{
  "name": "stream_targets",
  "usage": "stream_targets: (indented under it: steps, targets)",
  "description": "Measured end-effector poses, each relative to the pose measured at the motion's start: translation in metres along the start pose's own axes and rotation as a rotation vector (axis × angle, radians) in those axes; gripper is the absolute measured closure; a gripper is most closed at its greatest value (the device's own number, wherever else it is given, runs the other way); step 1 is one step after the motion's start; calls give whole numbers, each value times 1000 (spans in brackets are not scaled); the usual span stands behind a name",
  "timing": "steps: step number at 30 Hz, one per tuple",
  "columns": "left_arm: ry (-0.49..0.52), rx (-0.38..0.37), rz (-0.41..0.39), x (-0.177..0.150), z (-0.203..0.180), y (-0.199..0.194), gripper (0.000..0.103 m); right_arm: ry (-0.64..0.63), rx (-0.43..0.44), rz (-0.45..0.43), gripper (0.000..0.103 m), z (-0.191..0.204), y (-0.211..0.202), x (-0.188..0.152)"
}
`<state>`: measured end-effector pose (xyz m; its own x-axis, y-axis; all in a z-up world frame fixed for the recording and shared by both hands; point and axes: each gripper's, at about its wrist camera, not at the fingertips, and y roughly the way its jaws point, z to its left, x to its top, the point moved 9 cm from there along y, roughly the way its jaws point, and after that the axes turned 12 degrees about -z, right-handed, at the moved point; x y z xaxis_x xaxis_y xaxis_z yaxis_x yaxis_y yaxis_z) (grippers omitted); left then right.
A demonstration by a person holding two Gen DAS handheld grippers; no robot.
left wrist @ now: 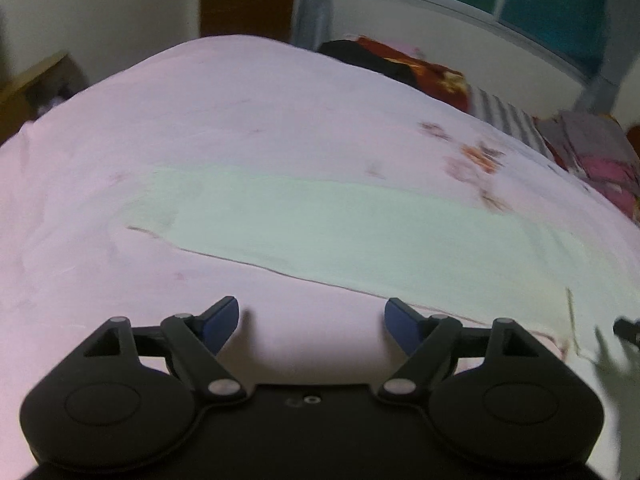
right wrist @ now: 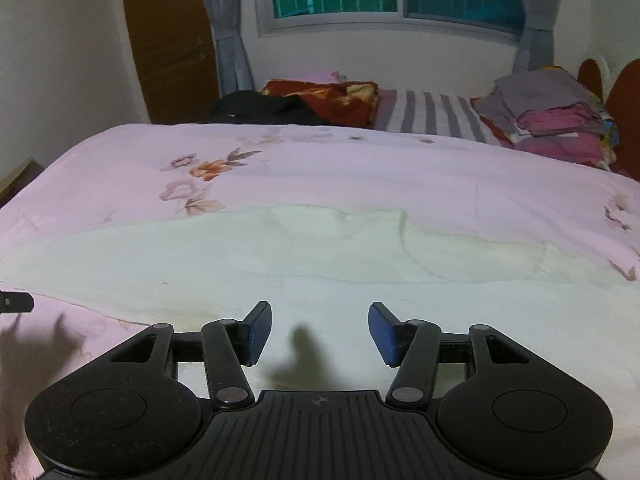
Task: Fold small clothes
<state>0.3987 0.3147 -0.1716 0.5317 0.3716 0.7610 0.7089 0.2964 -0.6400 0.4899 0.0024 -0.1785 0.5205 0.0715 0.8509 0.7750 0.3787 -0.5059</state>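
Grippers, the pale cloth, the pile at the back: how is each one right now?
Left gripper: open, empty, over the pink sheet.
Right gripper: open, empty, over the cloth.
Pale cloth: spread flat on the sheet.
Pile of clothes: folded, stacked.

Pale green garment (left wrist: 360,232) motion-blurred, edge-cropped

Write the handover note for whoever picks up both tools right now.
Left tool: open, holding nothing, over the pink bedsheet just short of the garment's near edge.
Right tool: open, holding nothing, directly over the pale green garment.
The garment lies spread flat across the bed; some creases show at its far side, and how far it is folded cannot be told.
A stack of folded clothes sits at the far right.
Left to do: grip the garment, fold it.
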Motion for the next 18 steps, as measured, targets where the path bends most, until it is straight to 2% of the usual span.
stream_targets:
  steps: [5, 9, 11, 15, 18]
  targets:
    - [-73, 45, -2, 8, 39, 14, 25, -4, -8, 22, 49, 9, 17, -6]
    - [-174, 91, -8, 12, 74, 26, 27, -1, -28, 51, 49, 9, 28, -14]
    - [-242, 77, -17, 12, 85, 33, 28, -14, -29, 78, 49, 8, 32, -22]
    - [-290, 46, -58, 20, 87, 42, 29, -34, -31, 71, 49, 9, 35, -21]
    - [-322, 45, -94, 25, 88, 51, 35, -37, -45, 40, 49, 8, 33, -16]
